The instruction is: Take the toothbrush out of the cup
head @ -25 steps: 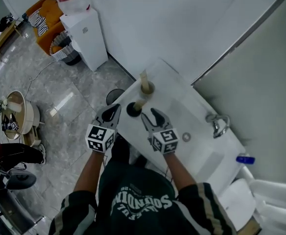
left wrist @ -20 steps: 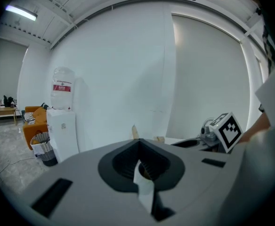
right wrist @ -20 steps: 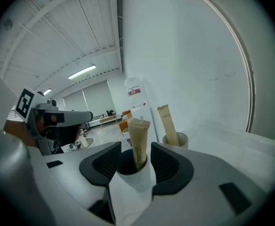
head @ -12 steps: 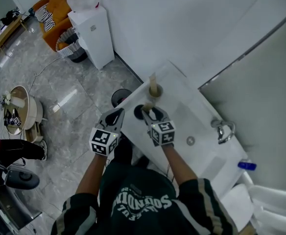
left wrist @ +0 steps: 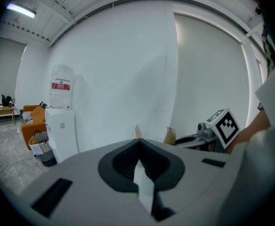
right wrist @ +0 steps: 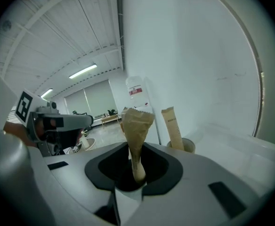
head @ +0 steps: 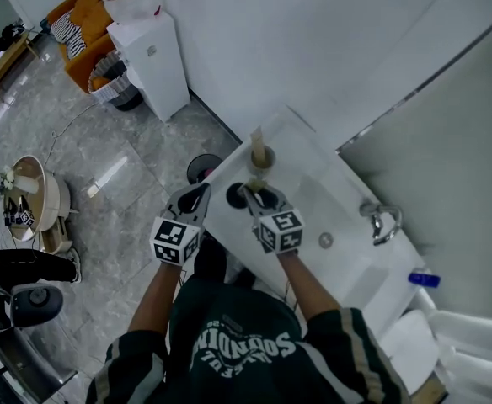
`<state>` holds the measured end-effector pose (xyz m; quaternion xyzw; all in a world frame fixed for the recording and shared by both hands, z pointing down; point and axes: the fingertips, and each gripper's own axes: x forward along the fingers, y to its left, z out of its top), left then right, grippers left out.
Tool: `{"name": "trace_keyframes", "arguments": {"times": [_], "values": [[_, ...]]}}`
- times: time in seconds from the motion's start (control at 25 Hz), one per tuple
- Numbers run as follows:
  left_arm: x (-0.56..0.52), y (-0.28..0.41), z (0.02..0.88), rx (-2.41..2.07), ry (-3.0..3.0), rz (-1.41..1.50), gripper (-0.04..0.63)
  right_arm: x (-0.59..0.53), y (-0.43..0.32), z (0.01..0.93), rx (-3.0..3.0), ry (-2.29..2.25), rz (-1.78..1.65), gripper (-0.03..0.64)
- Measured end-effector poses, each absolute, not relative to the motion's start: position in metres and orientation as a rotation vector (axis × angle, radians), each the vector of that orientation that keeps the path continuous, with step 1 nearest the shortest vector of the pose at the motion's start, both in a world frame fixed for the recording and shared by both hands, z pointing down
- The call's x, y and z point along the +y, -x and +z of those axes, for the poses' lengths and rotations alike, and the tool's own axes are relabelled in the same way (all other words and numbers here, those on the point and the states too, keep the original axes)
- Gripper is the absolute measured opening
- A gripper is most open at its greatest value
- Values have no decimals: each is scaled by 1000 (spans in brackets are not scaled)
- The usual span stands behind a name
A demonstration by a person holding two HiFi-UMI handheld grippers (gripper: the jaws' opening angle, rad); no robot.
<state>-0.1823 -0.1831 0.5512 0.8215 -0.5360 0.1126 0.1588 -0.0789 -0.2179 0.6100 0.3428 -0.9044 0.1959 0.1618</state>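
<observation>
The white washbasin counter (head: 313,179) runs out ahead of both claws, with the tap (head: 379,219) well off to the right claw's right.

The right gripper (head: 257,197) points out over the counter's near corner. Its jaws are closing and are already drawn in on the toothbrush (right wrist: 136,126), which is wrapped in brown paper and stands upright right between them. The wrapper's wide top rises above the jaws and its narrow lower part is pinched where they meet. The dark cup (head: 232,194) sits just to the left of this claw's tips, touching or nearly so. The jaws hide whether the toothbrush's lower end is inside it.

The left gripper (head: 194,199) hangs beside the counter's edge, to the left of the dark cup and apart from it. Its jaws are together with nothing between them.

Just beyond the right claw's tips, slightly to their right, stands a beige cup (head: 259,155). A second paper-wrapped brush (right wrist: 172,126) is upright in it, clear of the jaws.
</observation>
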Motion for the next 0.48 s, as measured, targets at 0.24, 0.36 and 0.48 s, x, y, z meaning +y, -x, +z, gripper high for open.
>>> {"name": "trace_keyframes", "arguments": {"times": [0.24, 0.36, 0.48], "values": [[-202, 170, 545, -1492, -2394, 309, 0, -222, 67, 584, -2611, -1020, 580, 78], [-212, 160, 539, -1461, -2433, 308, 0, -226, 60, 559, -2654, -1061, 573, 75], [-220, 152, 532, -1426, -2468, 309, 0, -228, 47, 527, -2701, -1132, 555, 75]]}}
